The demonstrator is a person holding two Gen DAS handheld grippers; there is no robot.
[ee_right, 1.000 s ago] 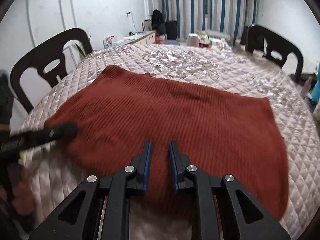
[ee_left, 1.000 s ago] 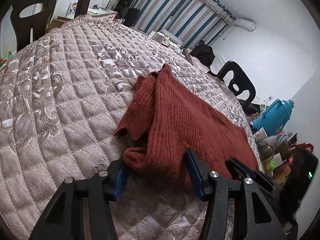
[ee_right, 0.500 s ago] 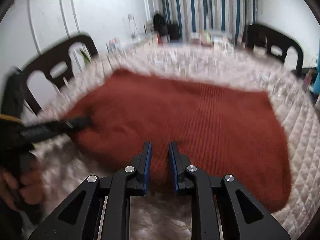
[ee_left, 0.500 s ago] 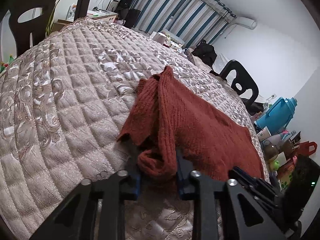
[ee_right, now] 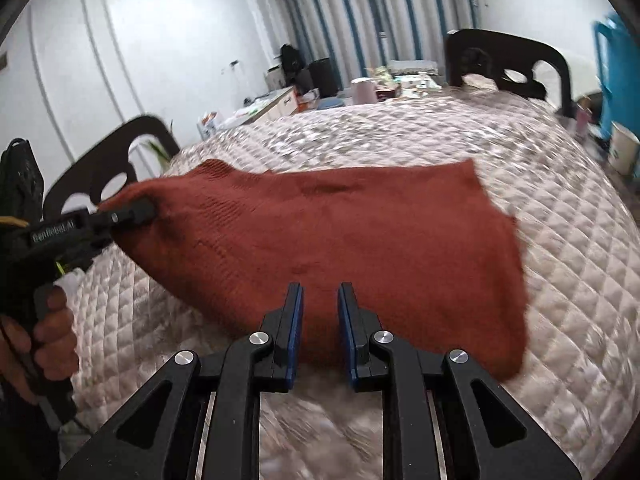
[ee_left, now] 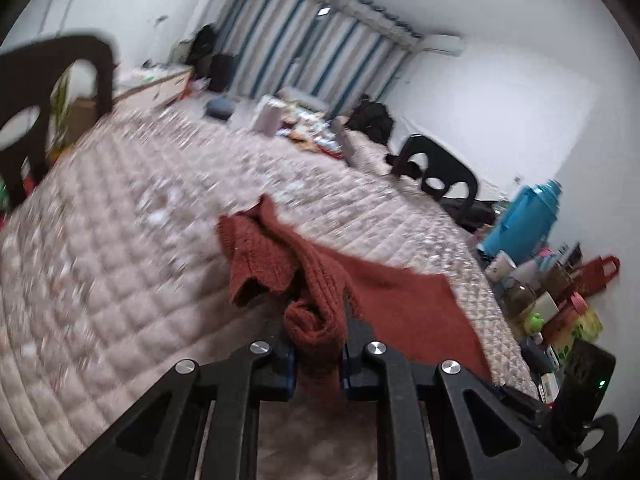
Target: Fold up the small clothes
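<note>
**Both hands on the rust sweater, edge coming up off the quilt**

My left gripper [ee_left: 316, 354] has a bunched, rolled bit of the rust-red knit sweater [ee_right: 360, 240] between its fingers, and they're closing down on that wad right now. From there the rest of the knit runs ahead and off to the right, over the quilted table cover [ee_left: 100, 280].

My right gripper [ee_right: 319, 334] has its blue-padded fingers [ee_right: 295, 332] drawn close with the sweater's near hem pinched between them. The body of the sweater spreads out just beyond those fingers, and the left gripper bites its corner well off to the left, with my hand [ee_right: 52, 336] wrapped round the handle below it.
</note>
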